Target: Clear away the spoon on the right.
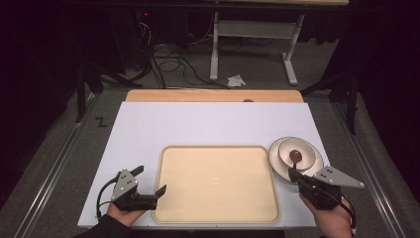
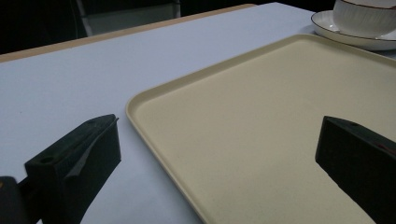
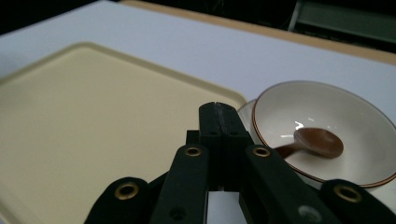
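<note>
The right claw, jaws pressed together and holding nothing, sits just short of the bowl on its saucer; part the jaws before reaching the wooden spoon just ahead; the left claw waits wide open over the tray edge.

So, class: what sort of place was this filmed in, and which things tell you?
Probably a lab or recording workspace, not a dining room: cables trail over the floor, a bare table frame stands behind, and a white board covers the table.
</note>
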{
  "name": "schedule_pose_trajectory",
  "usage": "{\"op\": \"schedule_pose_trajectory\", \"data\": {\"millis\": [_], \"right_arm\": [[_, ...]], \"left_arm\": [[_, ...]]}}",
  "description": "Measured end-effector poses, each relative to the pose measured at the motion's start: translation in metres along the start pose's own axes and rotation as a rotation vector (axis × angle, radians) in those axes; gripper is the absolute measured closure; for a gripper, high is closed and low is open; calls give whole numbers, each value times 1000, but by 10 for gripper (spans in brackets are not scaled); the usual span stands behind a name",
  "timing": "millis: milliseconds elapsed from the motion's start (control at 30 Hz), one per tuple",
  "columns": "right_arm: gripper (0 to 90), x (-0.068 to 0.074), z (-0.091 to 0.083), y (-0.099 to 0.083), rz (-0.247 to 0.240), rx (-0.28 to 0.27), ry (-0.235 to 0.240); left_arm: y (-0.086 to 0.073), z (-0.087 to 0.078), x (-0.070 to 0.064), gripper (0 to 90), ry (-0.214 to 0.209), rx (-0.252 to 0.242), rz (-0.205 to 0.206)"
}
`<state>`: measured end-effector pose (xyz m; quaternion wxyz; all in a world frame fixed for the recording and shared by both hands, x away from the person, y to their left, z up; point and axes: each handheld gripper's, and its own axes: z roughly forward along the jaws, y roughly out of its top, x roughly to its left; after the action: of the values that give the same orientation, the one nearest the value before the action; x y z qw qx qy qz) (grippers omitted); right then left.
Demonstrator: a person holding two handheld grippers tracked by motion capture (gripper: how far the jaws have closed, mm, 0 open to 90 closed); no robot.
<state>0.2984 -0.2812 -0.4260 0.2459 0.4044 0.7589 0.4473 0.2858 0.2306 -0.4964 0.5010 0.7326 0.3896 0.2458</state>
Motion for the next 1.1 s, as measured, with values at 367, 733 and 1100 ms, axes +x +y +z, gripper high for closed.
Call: {"op": "schedule_pose_trajectory", "data": {"millis": [367, 733, 1100], "right_arm": [[900, 49, 16, -16, -32, -11, 30], [900, 27, 4, -26, 35, -17, -74], [900, 11, -11, -35, 76, -28, -101]], "left_arm": [[1, -2, -1, 7, -9, -3, 10], [2, -2, -1, 7, -16, -11, 13], [4, 3, -2, 7, -30, -4, 24]]}}
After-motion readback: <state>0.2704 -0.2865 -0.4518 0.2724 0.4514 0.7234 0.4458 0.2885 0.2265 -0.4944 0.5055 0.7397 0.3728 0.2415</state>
